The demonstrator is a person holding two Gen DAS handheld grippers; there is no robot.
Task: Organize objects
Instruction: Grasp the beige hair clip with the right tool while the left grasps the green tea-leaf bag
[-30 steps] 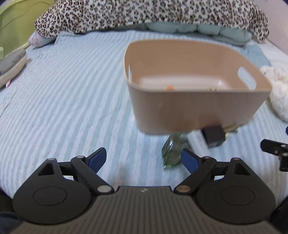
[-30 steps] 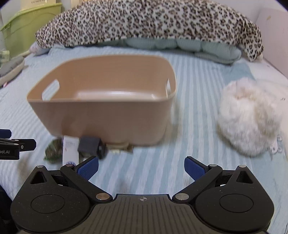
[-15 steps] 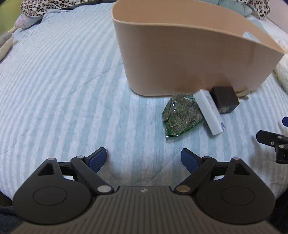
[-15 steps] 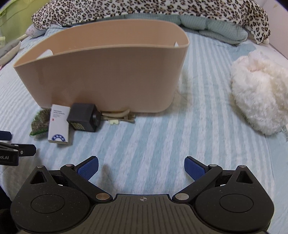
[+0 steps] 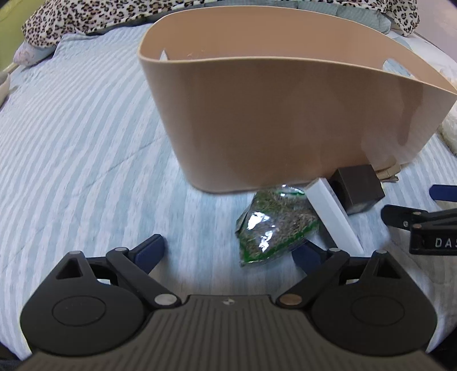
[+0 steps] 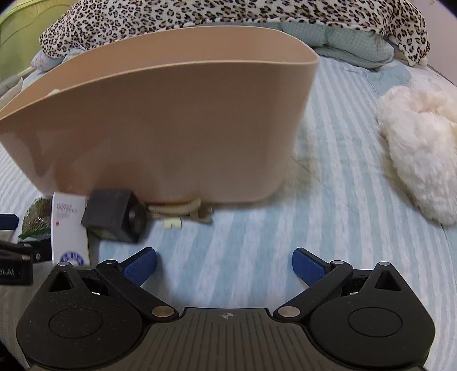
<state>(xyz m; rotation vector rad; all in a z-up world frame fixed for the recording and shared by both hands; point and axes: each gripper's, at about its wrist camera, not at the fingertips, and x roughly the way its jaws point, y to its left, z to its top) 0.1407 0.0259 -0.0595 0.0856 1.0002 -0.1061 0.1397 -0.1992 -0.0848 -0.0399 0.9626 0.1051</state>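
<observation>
A tan plastic bin (image 5: 285,114) stands on the striped bed; it also shows in the right wrist view (image 6: 160,128). In front of it lie a clear bag of green-brown dried matter (image 5: 271,228), a white box (image 5: 334,214), a black cube-shaped adapter (image 5: 357,191) and a beige cord (image 6: 180,211). My left gripper (image 5: 228,251) is open and empty, its right finger beside the bag. My right gripper (image 6: 224,265) is open and empty above the bedspread, just short of the adapter (image 6: 114,214) and white box (image 6: 68,228).
A fluffy white cushion (image 6: 420,159) lies right of the bin. A leopard-print pillow (image 6: 228,14) and teal bedding run along the back. A green container (image 6: 17,37) is at the far left. Striped bedspread (image 5: 71,142) spreads left of the bin.
Both grippers have moved lower and closer to the items in front of the bin. The bag now sits beside my left gripper's right finger. Both stay open.
</observation>
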